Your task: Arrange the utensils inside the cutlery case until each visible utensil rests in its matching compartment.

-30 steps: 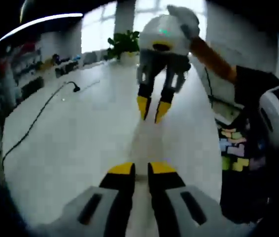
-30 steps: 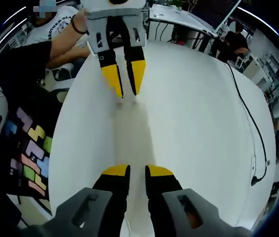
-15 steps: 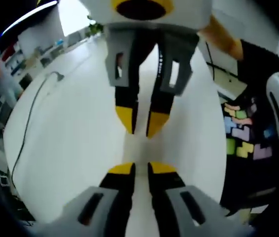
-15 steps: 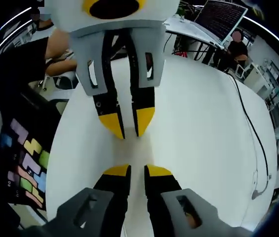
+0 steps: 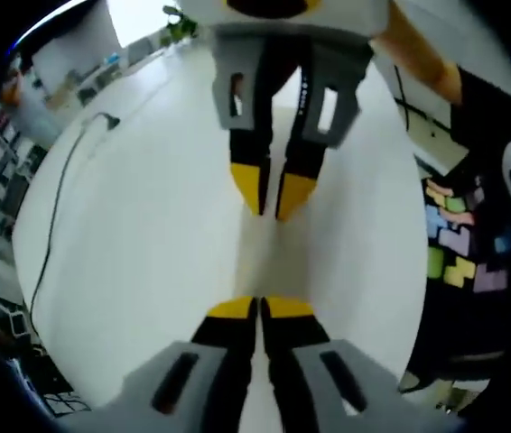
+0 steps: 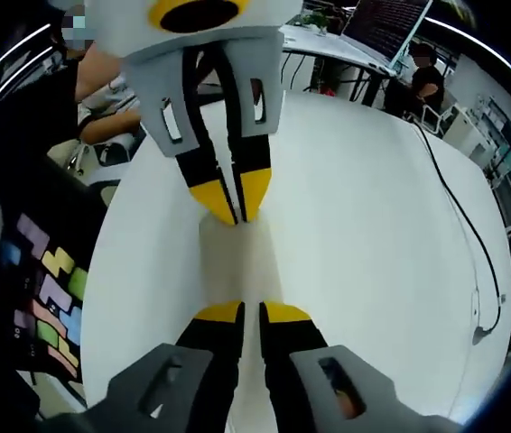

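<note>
Your left gripper's (image 5: pixel 258 305) fingers (image 5: pixel 233 309) are pressed together with nothing between them, yellow tips meeting. In the right gripper view, your right gripper's (image 6: pixel 242 313) fingers (image 6: pixel 217 314) stand nearly together, a thin gap between the tips, also holding nothing.

No utensil and no cutlery case can be seen on the part of the surface (image 5: pixel 138 225) that these views take in, so where they lie cannot be told from here. The task looks not yet begun.

The two grippers point at each other, tip to tip, low over the white surface. In the left gripper view the right gripper hangs down from the top, its yellow tips close together just above your own. In the right gripper view the left gripper hangs down the same way, its tips touching. Held face to face like this and empty, they seem set in a starting or aligning pose, not reaching for anything.

Further out, a black cable (image 6: pixel 459 221) runs along the surface's far side. A person in a dark shirt with coloured blocks (image 5: pixel 454 244) stands at the edge. Beyond, desks, a monitor (image 6: pixel 386 23) and seated people.
</note>
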### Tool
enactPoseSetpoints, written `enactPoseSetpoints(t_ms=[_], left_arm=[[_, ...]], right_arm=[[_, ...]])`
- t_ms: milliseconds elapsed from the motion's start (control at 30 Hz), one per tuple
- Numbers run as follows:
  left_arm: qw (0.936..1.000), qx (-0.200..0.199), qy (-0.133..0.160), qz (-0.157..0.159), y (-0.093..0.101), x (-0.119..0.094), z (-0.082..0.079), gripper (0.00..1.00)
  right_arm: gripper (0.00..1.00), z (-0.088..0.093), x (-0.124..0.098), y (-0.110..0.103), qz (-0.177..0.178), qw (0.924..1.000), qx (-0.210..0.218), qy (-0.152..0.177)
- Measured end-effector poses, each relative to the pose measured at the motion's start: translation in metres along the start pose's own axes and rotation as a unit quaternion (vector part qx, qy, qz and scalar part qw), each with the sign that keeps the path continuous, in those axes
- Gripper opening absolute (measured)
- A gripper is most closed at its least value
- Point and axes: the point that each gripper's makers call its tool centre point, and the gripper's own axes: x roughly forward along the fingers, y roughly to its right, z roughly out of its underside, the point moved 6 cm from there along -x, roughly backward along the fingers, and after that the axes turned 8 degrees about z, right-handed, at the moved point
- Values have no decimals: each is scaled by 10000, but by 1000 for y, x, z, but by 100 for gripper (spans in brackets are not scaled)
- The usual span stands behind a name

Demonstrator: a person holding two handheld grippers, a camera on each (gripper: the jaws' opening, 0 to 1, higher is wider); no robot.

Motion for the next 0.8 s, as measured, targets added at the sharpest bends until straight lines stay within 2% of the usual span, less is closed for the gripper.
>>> enactPoseSetpoints(t_ms=[33, 67, 167, 233, 300, 433, 567, 600, 633, 700, 800], left_arm=[[10000, 16, -87, -35, 0, 0, -2, 1], [9994, 253, -237, -38, -2, 0, -4, 1], [9978, 382, -506, -182, 1, 2, -7, 1], [9976, 313, -565, -230, 3, 4, -9, 0], [9972, 352, -608, -248, 4, 4, -10, 0], [9968, 386, -653, -237, 3, 4, -10, 0], [9964, 351, -763, -152, 1, 4, -11, 0], [9957, 507, -773, 74, 5, 10, -12, 0], [9957, 437, -812, -18, 9, 6, -12, 0], [9952, 564, -797, -94, 14, 2, -15, 0], [9990, 166, -422, 49, 13, -2, -12, 0]], right_arm=[[5, 0, 0, -1, -4, 10000, 45, 17], [5, 0, 0, -1, -2, 10000, 63, 35], [2, 0, 1, 1, 58, 9999, 159, 12], [0, -1, 2, 4, 89, 9998, 169, -13], [0, 0, 2, 4, 3, 9993, 383, 9], [0, 3, 1, 5, -40, 9981, 586, 182], [0, 2, 0, 11, -51, 9973, 698, 210], [0, 3, 1, 12, -91, 9970, 753, 161], [0, 4, 3, 13, -30, 9964, 842, 128], [0, 5, 5, 11, -49, 9973, 708, 166], [0, 5, 7, 15, -80, 9970, 743, 200]])
